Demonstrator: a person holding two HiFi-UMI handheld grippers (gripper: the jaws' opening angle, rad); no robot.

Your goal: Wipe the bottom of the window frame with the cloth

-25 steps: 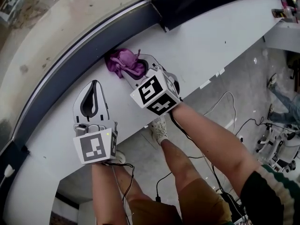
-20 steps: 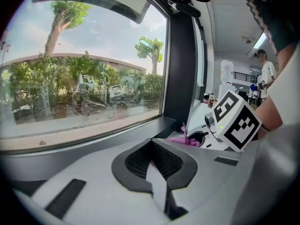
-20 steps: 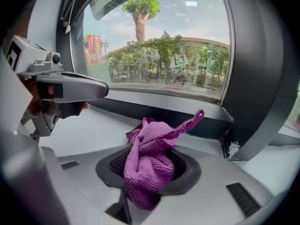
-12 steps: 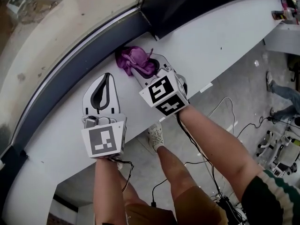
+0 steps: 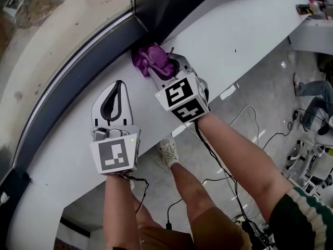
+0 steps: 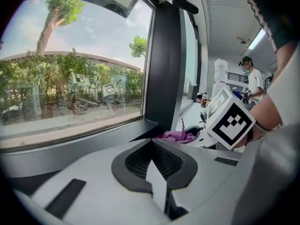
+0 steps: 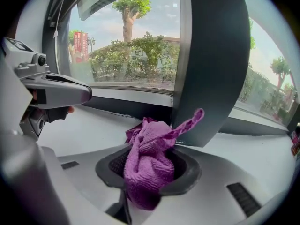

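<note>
The cloth [image 5: 152, 59], the one purple rag in view, is bunched on the white sill [image 5: 244, 35] at the foot of the dark upright post [image 7: 211, 69], right where the post meets the bottom rail of the window frame [image 5: 78, 79]. My right tool [image 5: 162, 72] is clamped on it: in the right gripper view the rag fills the space between the pads and one twisted end sticks up in front of the post. From the head view the cloth looks pressed against the rail, though I cannot be sure it touches.

My left tool [image 5: 117, 87] lies flat on the sill near the right one, a strip of bare sill between them. Its jaws are together and grip nothing, and its tip points at the rail, just short of it.

To the right of the post the sill runs on bare and wide. The sill's front edge sits just behind the two marker cubes, one on each tool, and past it the floor lies below with loose cables [image 5: 250, 113].
</note>
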